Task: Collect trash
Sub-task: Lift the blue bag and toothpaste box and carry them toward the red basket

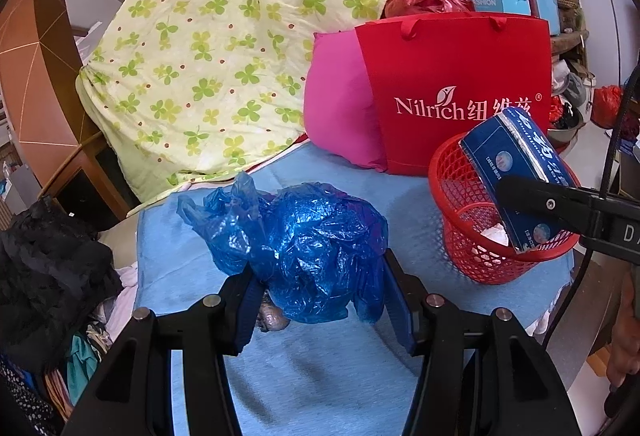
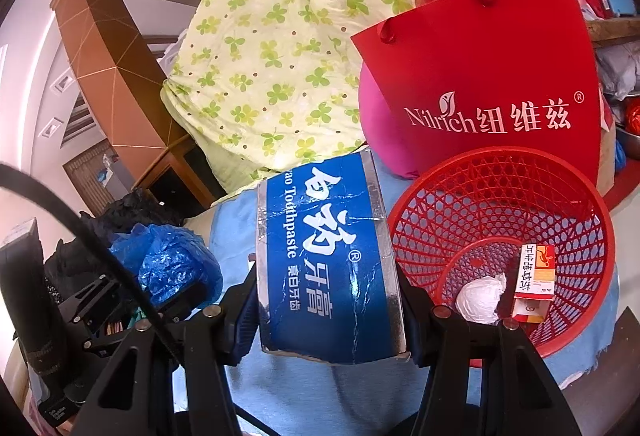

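The right gripper point(image 2: 324, 300) clamps a blue toothpaste box point(image 2: 324, 268) beside the red mesh basket point(image 2: 500, 204); the left gripper point(image 1: 320, 300) pinches a crumpled blue plastic bag point(image 1: 308, 240) mid-way across the blue-covered surface point(image 1: 320, 376).

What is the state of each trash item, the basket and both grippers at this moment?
toothpaste box: gripped, beside the basket, not dropped in.
right gripper: shut on the toothpaste box.
blue plastic bag: crumpled, lying on the blue cloth.
left gripper: jaws around the bag.
red basket: upright, holding a paper ball and a small carton.
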Action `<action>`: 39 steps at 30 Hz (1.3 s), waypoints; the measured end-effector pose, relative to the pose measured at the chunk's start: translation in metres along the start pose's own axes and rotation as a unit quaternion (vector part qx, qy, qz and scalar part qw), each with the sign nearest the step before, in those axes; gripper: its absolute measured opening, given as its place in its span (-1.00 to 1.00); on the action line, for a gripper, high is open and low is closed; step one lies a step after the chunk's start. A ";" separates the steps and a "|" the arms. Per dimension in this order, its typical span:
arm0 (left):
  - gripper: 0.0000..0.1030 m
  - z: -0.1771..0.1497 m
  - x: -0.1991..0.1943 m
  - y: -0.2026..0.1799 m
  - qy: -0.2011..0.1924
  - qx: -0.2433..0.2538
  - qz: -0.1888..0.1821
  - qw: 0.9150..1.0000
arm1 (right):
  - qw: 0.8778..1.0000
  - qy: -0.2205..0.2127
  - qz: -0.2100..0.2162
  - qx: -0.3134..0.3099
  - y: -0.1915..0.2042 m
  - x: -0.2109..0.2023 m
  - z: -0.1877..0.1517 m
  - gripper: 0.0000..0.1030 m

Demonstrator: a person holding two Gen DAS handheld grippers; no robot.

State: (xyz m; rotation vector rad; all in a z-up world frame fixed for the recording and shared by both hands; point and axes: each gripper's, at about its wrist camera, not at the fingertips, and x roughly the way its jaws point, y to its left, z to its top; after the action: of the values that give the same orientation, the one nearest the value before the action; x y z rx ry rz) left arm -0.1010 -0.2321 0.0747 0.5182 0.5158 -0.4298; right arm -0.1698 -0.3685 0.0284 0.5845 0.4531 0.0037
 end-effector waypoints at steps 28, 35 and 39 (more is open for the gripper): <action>0.12 0.012 0.037 -0.047 0.026 0.037 -0.040 0.998 | 0.997 -0.010 -0.037 0.062 -0.064 0.006 0.007 0.21; 0.12 0.018 0.048 -0.058 0.032 0.043 -0.046 0.997 | 0.995 -0.016 -0.060 0.082 -0.091 0.006 0.008 0.22; 0.12 0.019 0.055 -0.065 0.037 0.048 -0.050 0.997 | 0.993 -0.015 -0.070 0.090 -0.103 0.007 0.008 0.23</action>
State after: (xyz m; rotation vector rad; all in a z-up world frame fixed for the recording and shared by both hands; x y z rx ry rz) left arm -0.0837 -0.3077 0.0352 0.6039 0.5971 -0.5347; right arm -0.1725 -0.4578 -0.0235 0.7284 0.4666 -0.1823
